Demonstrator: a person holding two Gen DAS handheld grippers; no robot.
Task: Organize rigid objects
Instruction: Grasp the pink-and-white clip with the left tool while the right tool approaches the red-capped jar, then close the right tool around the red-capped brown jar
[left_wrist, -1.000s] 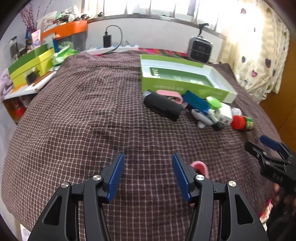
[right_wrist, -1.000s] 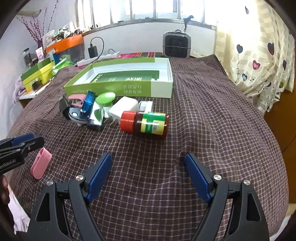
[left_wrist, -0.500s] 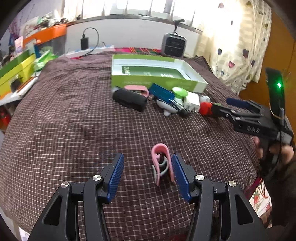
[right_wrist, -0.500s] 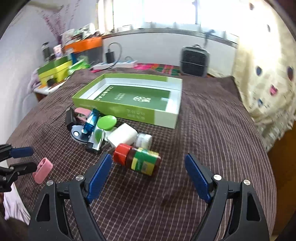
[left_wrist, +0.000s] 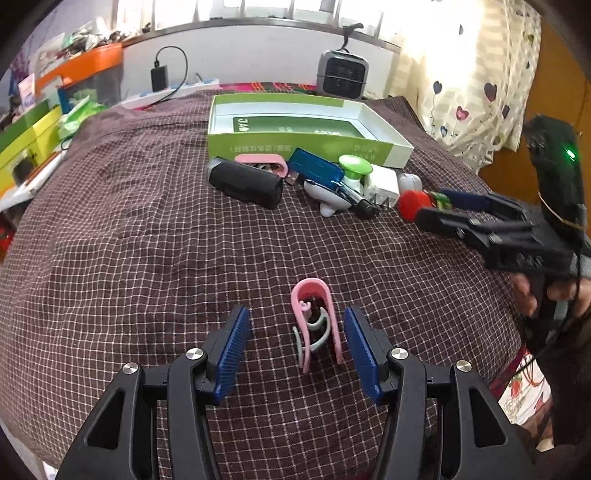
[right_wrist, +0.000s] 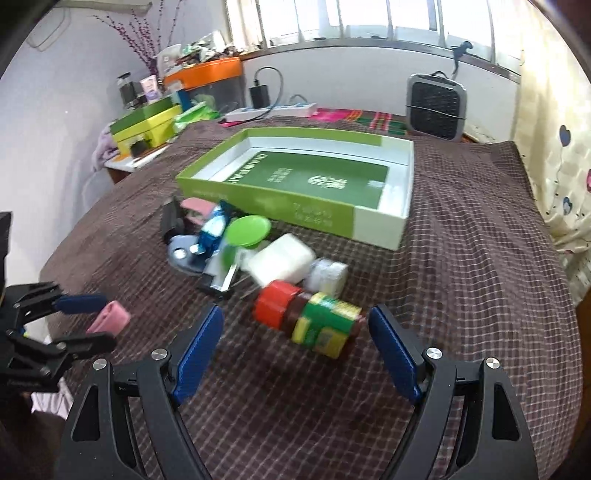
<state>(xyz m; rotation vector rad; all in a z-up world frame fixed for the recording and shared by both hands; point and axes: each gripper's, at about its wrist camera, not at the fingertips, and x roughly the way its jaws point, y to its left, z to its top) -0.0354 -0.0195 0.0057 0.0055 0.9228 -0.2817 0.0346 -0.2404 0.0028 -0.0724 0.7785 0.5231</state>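
Both tools have crept fwd over the last sec. Left tool (left_wrist: 295, 347) had the pink clip (left_wrist: 316, 319) half hidden behind one finger, now the clip sits btwn the blue pads at bottom centre of the left view, closer to the right-hand pad, not touching either afaict. Pads are spread wide, nothing clamped. Right tool (right_wrist: 295, 350) went from looking at the jar (right_wrist: 308, 321) from a way off to having it lying on its side btwn its spread fingers, lower centre of the right view, red lid toward the left. Also nothing gripped yet.

So prob two pre-grasps lined up at once; neither item has left the cloth, and the sorting itself has hardly started.

Green box (right_wrist: 373, 225) sits open in the upper middle of both views, seems to hold nothing so far, likely the drop spot. Rest of the pile (black case (left_wrist: 245, 182), blue thing, green-capped bit, white blocks) is bunched just in front of the box's near wall.

Surface is a worktop or maybe a bed, can't tell, under a brown checked cloth (left_wrist: 129, 240), a bit rumpled. Room is cluttered: small fan (right_wrist: 436, 107) upper right by the window, heart-print curtain on the right edge, orange bin + green/yellow boxes upper left, charger and power strip along the back wall.
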